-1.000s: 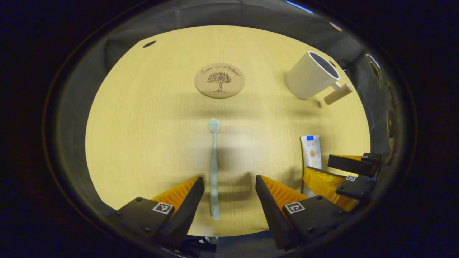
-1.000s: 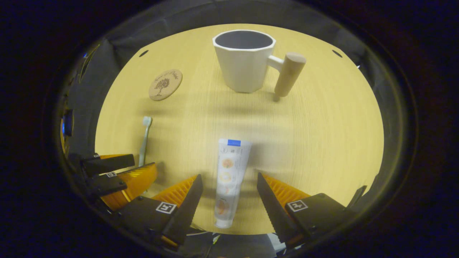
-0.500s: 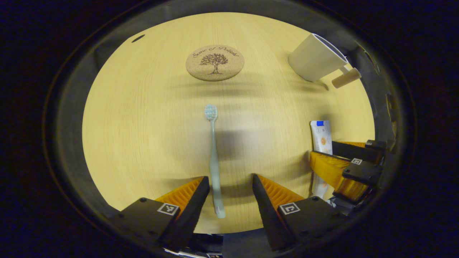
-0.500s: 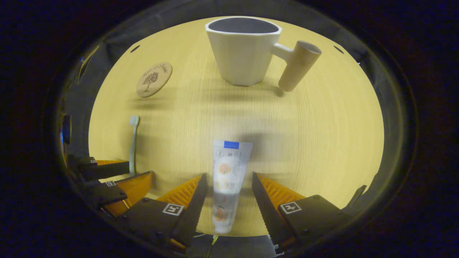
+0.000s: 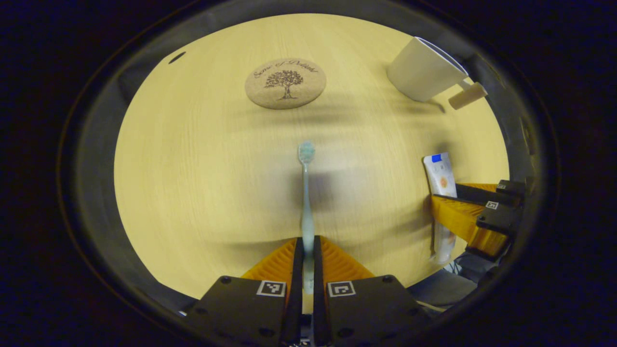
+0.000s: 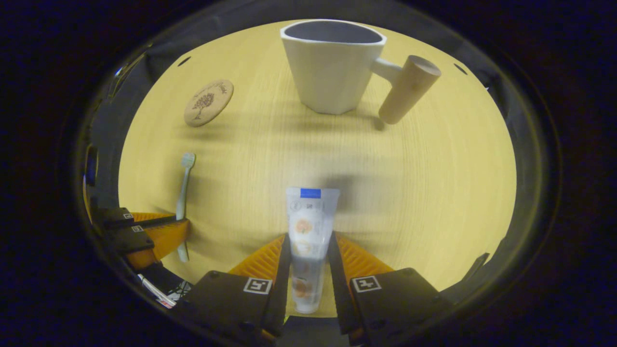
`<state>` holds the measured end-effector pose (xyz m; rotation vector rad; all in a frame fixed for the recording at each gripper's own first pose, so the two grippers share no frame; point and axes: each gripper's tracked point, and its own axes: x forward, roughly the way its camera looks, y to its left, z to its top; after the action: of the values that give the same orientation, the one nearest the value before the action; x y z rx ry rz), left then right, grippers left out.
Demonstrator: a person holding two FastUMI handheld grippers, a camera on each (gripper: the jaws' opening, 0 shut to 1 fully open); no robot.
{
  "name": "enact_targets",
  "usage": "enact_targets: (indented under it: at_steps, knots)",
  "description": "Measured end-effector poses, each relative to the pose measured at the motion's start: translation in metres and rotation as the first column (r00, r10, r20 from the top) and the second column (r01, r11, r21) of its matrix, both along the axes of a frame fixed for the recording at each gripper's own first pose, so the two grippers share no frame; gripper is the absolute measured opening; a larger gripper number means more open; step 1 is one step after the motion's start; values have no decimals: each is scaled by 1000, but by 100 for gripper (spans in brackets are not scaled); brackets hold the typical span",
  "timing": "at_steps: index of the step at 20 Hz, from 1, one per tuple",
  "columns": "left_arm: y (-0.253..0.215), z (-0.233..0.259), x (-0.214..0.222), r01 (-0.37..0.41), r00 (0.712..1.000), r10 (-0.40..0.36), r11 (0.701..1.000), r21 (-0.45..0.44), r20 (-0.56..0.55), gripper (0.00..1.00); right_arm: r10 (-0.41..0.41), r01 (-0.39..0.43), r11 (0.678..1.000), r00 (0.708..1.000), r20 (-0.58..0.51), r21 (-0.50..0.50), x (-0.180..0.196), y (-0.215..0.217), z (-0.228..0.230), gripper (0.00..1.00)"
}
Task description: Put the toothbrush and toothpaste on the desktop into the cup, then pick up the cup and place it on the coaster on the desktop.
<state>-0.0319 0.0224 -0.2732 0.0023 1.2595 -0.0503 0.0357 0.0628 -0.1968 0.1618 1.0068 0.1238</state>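
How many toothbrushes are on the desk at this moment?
1. The toothbrush lies on the desk, its handle clamped in the left gripper, bristles pointing toward the coaster.

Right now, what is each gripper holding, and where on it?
Left gripper is shut on the toothbrush at its handle's lower end. Right gripper is shut on the toothpaste around mid-tube, toward the cap end.

We see both views dim and warm-toned, the wooden desktop [image 5: 202, 183] evenly lit from above with soft, smeared shadows under the cup [image 6: 330, 67] and coaster [image 5: 285, 83]. Fisheye distortion bows the desktop's edges into curves. The lower part of the toothpaste [image 6: 306, 241] looks blurred, and the toothbrush [image 5: 306, 193] handle softens near the fingers.
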Motion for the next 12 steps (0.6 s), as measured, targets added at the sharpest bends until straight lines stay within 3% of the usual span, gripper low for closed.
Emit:
enact_targets:
  at_steps: [1,3,4,5,12]
  knots:
    - [0,-1,-1,16,1000,-16,1000,-13,14,13,-14,14,1000,1000,1,15,0,1,0,33]
    - [1,0,-2,30,999,-28,999,-44,42,13,-20,19,999,1000,10,39,-2,2,1,33]
    - [0,3,-2,26,998,-23,998,-60,50,11,-13,12,999,1000,17,45,0,2,0,27]
    - [1,1,-2,23,997,-18,997,-73,70,10,-3,1,999,1000,25,51,0,1,1,33]
    - [-1,11,-2,14,962,15,995,-104,272,8,53,-62,997,978,199,37,-1,2,12,32]
